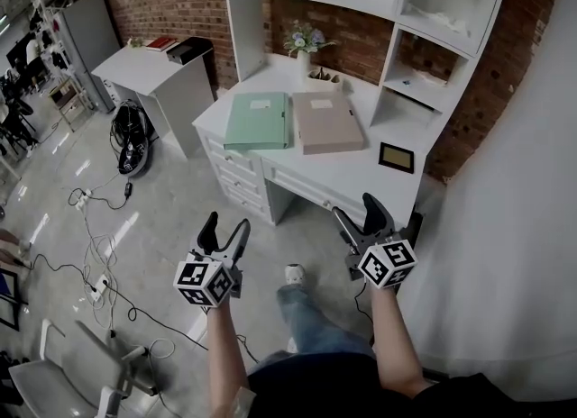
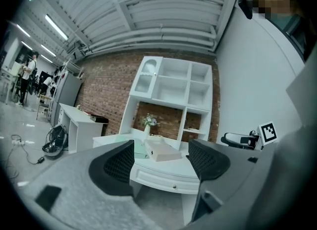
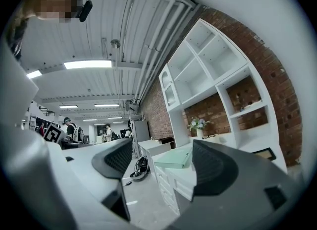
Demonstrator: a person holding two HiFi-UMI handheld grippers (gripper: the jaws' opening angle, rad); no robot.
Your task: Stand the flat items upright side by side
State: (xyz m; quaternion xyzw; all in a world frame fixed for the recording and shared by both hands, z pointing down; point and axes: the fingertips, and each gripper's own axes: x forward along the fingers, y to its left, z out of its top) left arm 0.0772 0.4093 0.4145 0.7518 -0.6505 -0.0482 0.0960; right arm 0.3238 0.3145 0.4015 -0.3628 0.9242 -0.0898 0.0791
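- green folder (image 1: 259,121) and beige folder (image 1: 327,122) both lie flat, side by side, upper middle of the head view, on the white desk (image 1: 361,179) under the shelf unit (image 1: 410,11)
- nothing done yet: neither folder is upright, neither is touched; judged as the approach stage, both stand-ups still left
- left gripper (image 1: 227,223), lower left of centre, jaws spread wide, nothing between the pads, well short of the desk
- right gripper (image 1: 354,207), lower right of centre, jaws also spread and empty; near the desk's front edge, apart from the folders
- flower vase (image 1: 305,47) behind the folders, small dark frame (image 1: 397,157) at the desk's right end; both could crowd the standing spot
- head view only: both folders at once, their flat pose, the frame, cables on the floor
- left gripper view only: beige folder seen far off through the jaw gap, right gripper's marker cube at the right edge
- right gripper view only: green folder's edge past the jaws, people far back at left
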